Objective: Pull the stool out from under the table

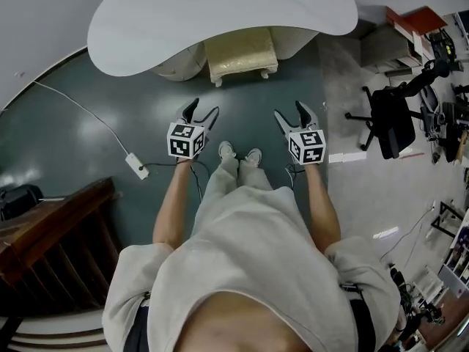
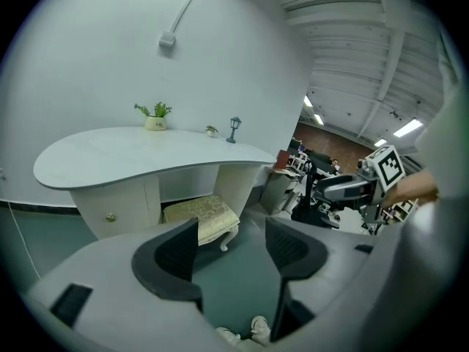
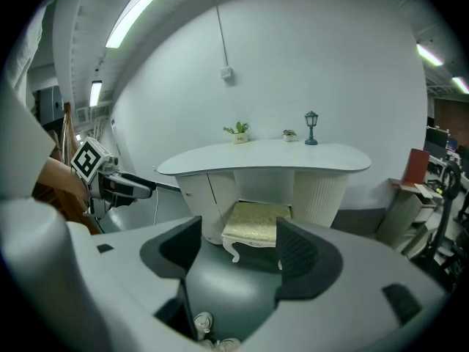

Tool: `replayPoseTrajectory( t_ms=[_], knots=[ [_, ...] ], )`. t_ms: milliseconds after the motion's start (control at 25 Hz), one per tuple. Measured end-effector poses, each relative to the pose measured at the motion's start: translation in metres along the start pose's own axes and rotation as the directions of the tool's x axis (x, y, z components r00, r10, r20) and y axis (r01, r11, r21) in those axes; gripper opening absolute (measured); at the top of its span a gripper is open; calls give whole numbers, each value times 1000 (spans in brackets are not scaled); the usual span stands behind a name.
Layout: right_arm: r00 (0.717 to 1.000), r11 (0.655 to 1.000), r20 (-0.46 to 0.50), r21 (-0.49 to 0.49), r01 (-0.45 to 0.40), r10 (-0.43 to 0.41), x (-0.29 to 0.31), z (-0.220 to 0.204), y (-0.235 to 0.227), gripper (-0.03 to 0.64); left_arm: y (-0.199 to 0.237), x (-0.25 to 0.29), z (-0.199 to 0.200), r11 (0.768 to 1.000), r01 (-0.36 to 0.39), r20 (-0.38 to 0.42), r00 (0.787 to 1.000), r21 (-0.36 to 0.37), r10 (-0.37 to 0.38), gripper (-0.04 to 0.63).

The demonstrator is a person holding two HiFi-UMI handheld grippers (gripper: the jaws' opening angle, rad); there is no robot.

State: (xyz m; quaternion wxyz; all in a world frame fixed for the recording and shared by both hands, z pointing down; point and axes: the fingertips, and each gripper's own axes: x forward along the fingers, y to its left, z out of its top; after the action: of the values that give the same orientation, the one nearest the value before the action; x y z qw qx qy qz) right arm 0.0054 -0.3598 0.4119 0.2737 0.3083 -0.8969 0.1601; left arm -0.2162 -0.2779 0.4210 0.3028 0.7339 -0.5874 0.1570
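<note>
A cream upholstered stool (image 1: 242,56) with curved white legs stands half tucked beneath the white curved table (image 1: 220,17). It also shows ahead in the left gripper view, stool (image 2: 199,215), and the right gripper view, stool (image 3: 258,224). My left gripper (image 1: 201,110) and right gripper (image 1: 291,111) hover side by side over the dark green floor, well short of the stool. Both are open with nothing between their jaws. The other hand's gripper appears in each gripper view.
A white cable and power strip (image 1: 136,165) lie on the floor to the left. A dark wooden stair rail (image 1: 51,233) is at lower left. A black office chair (image 1: 392,119) and cluttered desks stand at right. My shoes (image 1: 239,153) sit between the grippers.
</note>
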Motion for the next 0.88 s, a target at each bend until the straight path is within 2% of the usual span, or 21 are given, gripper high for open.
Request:
replayPoseTrajectory(
  t_ms=[200,360,600,880],
  knots=[
    [1000,1000,-11,21,14,-14,48,-8,18,301,50,4,-35,999,-14,-13,1000,-29,14,270],
    [999,1000,-38,19,24,-24,80,-29,15,302,78,18,-57,998,-37,-10,999,-46,36,270],
    [998,1000,-66,23,18,-16,118,-71,-12,311,105,58,-92,996,-65,-22,998,-62,64,272],
    [997,1000,-83,0,6,-6,164,-130,-63,322,118,118,-127,991,-117,-21,993,-68,116,272]
  ],
)
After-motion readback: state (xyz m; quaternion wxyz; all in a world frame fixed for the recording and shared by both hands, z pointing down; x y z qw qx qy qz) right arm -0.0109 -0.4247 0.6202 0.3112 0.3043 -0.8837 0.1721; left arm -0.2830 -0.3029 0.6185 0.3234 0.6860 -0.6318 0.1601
